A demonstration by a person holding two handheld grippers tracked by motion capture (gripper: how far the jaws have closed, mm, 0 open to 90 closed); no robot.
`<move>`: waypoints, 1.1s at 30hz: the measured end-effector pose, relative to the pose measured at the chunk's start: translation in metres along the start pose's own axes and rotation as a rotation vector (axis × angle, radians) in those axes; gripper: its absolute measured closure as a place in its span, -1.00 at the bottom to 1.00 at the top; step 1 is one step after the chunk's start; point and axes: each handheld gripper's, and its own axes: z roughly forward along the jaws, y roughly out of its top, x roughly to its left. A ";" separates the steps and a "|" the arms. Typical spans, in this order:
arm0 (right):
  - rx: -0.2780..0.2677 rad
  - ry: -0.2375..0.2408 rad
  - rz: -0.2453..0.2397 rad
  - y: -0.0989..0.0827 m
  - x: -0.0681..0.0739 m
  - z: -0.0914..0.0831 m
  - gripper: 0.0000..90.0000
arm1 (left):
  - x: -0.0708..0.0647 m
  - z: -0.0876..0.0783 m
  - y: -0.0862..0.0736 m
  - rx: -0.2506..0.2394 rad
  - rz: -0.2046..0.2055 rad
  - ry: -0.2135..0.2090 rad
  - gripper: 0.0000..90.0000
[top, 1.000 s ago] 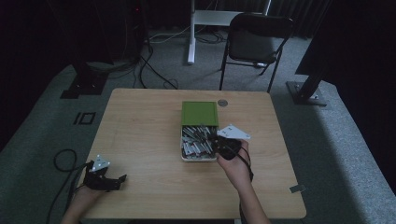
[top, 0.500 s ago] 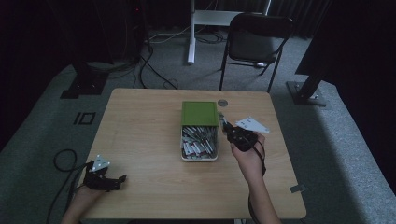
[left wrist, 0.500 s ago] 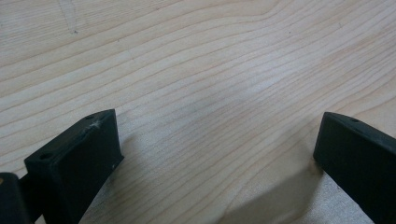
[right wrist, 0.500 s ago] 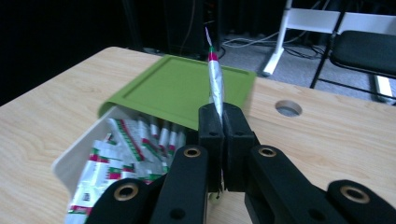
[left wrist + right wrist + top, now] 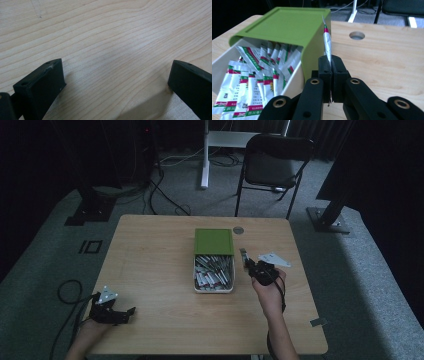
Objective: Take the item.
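Fingers (image 5: 336, 75) of the right gripper (image 5: 329, 65) are clamped on a silver sachet (image 5: 327, 42), held upright just beside the green lid (image 5: 287, 22) of the box (image 5: 214, 289). Left gripper (image 5: 131, 310) rests on the table (image 5: 150, 250), fingers apart.

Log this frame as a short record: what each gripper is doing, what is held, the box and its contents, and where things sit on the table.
right gripper: shut on one foil sachet, held edge-up just right of the box
left gripper: open, nothing between the jaws, low over bare table at the near left corner
box: white tray, mid-table, green lid slid back over its far half
contents: many foil sachets with red and green print, loosely piled
other: round hole in the tabletop beyond the box
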 end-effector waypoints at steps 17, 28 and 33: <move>0.085 0.011 0.085 -0.035 -0.016 0.034 0.97 | 0.000 0.000 0.000 0.000 0.000 0.000 -0.97; 0.114 0.003 0.147 -0.044 -0.031 0.039 0.96 | 0.000 0.000 0.000 0.000 0.000 0.001 -0.97; 0.136 -0.020 0.147 -0.047 -0.043 0.038 0.88 | 0.000 0.000 0.000 0.000 0.000 0.000 -0.97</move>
